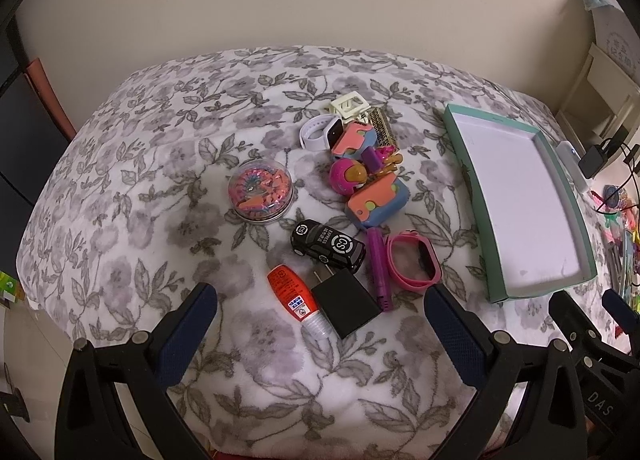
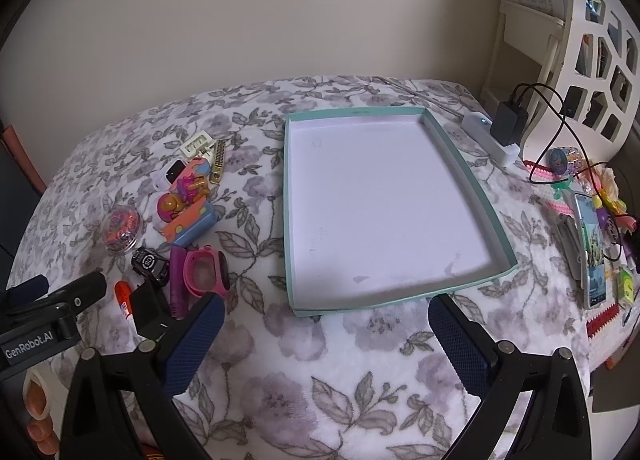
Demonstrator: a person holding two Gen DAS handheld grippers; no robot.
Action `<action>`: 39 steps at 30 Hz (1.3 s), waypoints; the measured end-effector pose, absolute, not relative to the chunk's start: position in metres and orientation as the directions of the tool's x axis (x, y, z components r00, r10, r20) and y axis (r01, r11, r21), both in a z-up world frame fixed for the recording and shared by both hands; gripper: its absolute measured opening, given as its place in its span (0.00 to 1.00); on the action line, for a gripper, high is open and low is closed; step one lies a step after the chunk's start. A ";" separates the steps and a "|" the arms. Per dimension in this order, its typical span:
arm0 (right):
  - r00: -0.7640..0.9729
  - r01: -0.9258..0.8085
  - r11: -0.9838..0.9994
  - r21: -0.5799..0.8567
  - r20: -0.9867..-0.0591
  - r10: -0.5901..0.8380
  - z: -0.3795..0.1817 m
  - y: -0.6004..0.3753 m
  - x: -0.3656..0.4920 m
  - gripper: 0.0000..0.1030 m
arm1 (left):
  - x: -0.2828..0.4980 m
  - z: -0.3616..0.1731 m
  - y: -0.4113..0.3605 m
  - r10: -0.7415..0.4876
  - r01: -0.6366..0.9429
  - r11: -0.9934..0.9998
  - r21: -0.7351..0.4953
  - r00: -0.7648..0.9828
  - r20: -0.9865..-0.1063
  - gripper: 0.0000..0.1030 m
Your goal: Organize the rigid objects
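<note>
The left hand-held gripper point(image 1: 320, 308) hangs with its jaws spread wide and nothing between them, just short of the near end of a cluster of small hard things on the floral fleece blanket point(image 1: 160, 164). Directly ahead, between its blue pads, lie a black cube-shaped wall charger point(image 1: 346, 306) and, touching the charger's left side, an orange-and-white glue bottle point(image 1: 296, 302) whose long axis runs from far-left to near-right, clear cap toward the gripper. Just beyond sit a black toy car point(image 1: 330, 246), a slim purple stick point(image 1: 378, 268) lying near-to-far, and a pink wristwatch point(image 1: 414, 262).

The right hand-held gripper point(image 2: 324, 324) is likewise spread and empty, facing the near rim of the shallow teal cardboard box lid with a white inside point(image 2: 460, 160), which holds nothing yet. The lid lies right of the cluster, long side running near to far.

The left gripper is clearly nearer the items. The charger looks the likeliest first pick, then a carry rightward to the lid.
</note>
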State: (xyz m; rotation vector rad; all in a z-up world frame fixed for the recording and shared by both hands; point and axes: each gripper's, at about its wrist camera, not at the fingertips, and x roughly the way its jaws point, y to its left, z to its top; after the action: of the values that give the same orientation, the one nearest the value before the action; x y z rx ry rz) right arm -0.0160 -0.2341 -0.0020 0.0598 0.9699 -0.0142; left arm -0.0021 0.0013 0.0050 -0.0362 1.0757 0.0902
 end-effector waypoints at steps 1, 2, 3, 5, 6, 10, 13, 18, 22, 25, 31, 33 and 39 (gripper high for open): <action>0.565 0.040 0.998 0.045 -0.825 0.014 -0.002 -0.235 -0.016 1.00 | -0.002 0.005 0.001 0.056 -0.091 0.996 0.015 0.472 -0.880 1.00; 0.565 0.040 0.998 0.045 -0.825 0.014 -0.002 -0.235 -0.016 1.00 | -0.002 0.005 0.001 0.057 -0.091 0.996 0.015 0.472 -0.880 1.00; 0.565 0.040 0.998 0.045 -0.825 0.014 -0.001 -0.235 -0.016 1.00 | -0.002 0.005 0.001 0.058 -0.091 0.996 0.016 0.473 -0.879 1.00; 0.565 0.040 0.998 0.044 -0.825 0.014 -0.002 -0.234 -0.016 1.00 | -0.002 0.005 0.000 0.059 -0.091 0.996 0.017 0.474 -0.879 1.00; 0.565 0.040 0.998 0.044 -0.825 0.014 -0.002 -0.234 -0.016 1.00 | -0.002 0.005 0.000 0.058 -0.092 0.996 0.017 0.474 -0.879 1.00; 0.565 0.040 0.998 0.043 -0.825 0.013 -0.002 -0.234 -0.016 1.00 | -0.002 0.005 0.000 0.058 -0.092 0.996 0.016 0.474 -0.878 1.00; 0.565 0.041 0.998 0.043 -0.825 0.013 -0.002 -0.233 -0.016 1.00 | -0.002 0.005 0.000 0.059 -0.092 0.996 0.017 0.474 -0.878 1.00; 0.565 0.041 0.998 0.042 -0.825 0.012 -0.002 -0.233 -0.016 1.00 | -0.002 0.005 0.000 0.059 -0.092 0.996 0.017 0.474 -0.878 1.00; 0.565 0.041 0.998 0.042 -0.825 0.011 -0.002 -0.233 -0.016 1.00 | -0.002 0.005 0.000 0.058 -0.092 0.996 0.016 0.475 -0.878 1.00; 0.566 0.037 0.998 0.046 -0.824 0.017 -0.001 -0.233 -0.016 1.00 | -0.001 0.005 0.002 0.053 -0.103 0.995 0.004 0.473 -0.880 1.00; 0.562 -0.005 0.995 0.097 -0.823 0.083 0.012 -0.227 -0.006 0.98 | 0.015 0.010 0.027 0.085 -0.167 0.986 0.009 0.458 -0.885 1.00; 0.562 -0.025 0.993 0.113 -0.820 0.107 0.018 -0.222 0.001 0.97 | 0.022 0.012 0.039 0.093 -0.196 0.981 0.004 0.450 -0.888 1.00; 0.515 -0.078 0.985 0.154 -0.840 0.172 0.021 -0.186 0.030 0.93 | 0.033 -0.003 0.068 0.109 -0.266 0.964 -0.004 0.409 -0.906 1.00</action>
State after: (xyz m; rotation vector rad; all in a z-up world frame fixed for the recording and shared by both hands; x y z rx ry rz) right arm 0.0303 -0.1856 0.0210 0.1009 1.0195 0.1502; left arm 0.0330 0.0679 -0.0030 -0.1562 1.1258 0.2375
